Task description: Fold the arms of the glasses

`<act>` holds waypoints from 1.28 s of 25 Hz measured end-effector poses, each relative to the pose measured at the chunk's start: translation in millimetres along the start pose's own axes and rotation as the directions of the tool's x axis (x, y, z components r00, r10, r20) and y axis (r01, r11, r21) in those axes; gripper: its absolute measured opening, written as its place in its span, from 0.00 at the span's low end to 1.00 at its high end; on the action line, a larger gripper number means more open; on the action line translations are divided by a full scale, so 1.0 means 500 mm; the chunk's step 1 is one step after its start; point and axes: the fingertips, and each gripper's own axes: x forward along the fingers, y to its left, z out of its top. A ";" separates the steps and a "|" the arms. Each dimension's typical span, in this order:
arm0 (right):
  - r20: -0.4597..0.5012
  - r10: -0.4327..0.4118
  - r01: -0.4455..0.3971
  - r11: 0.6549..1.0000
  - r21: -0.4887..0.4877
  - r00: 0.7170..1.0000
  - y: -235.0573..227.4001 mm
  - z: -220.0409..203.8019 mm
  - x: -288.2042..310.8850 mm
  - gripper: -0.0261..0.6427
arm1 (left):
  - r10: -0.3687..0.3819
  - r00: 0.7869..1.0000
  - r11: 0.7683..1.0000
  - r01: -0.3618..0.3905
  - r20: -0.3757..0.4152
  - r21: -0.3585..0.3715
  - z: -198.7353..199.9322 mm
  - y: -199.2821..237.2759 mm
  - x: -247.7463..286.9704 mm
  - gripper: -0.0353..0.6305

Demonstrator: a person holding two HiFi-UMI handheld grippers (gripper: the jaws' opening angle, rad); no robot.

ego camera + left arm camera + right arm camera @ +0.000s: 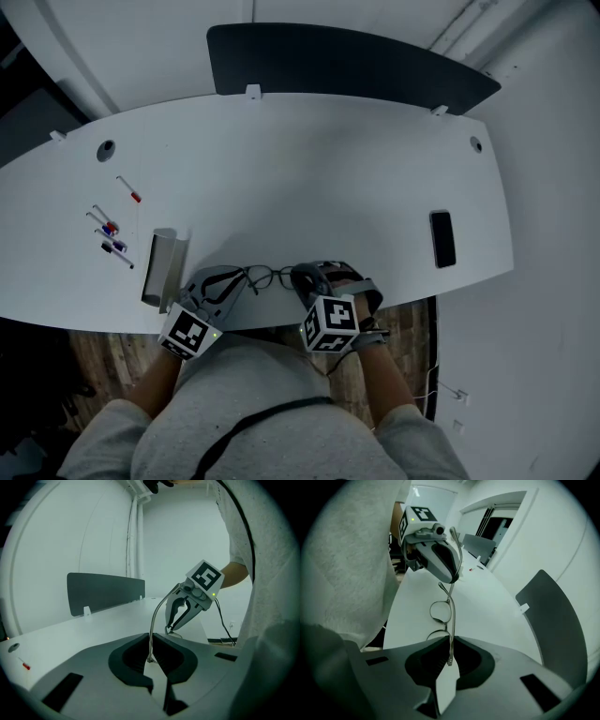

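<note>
Clenched left fingers (129, 660) and right fingers (419, 660) on glasses (451, 620) arm tips; judged light, thin, springy, fragile at hinges; best gripped gently mid-arm, just beyond fingers

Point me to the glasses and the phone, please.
glasses (440, 612), right gripper view, on the upper lens.
phone (442, 238), head view, middle of its dark face.

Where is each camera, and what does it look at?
Head view: on the person's head, looking down at the table, glasses, left gripper, right gripper; shirt and forearms show.
Left gripper view: on the left gripper, facing the right gripper; shirt at right.
Right gripper view: on the right gripper, facing the left gripper; shirt at left.
Both gripper views share the glasses.
</note>
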 end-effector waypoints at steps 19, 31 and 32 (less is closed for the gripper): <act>-0.143 -0.002 -0.020 0.988 -0.150 0.990 0.005 -0.003 0.050 0.09 | 0.002 1.000 0.998 -0.001 0.019 -0.056 0.000 0.005 0.001 0.10; -0.067 -0.063 0.060 0.997 -0.043 0.996 0.000 -0.004 0.042 0.09 | 0.031 0.999 0.997 -0.030 0.012 -0.066 0.001 0.009 -0.002 0.10; -0.052 -0.061 0.060 0.998 -0.018 0.997 0.000 -0.002 0.039 0.09 | 0.034 0.999 0.997 -0.033 0.011 -0.070 0.000 0.011 -0.003 0.10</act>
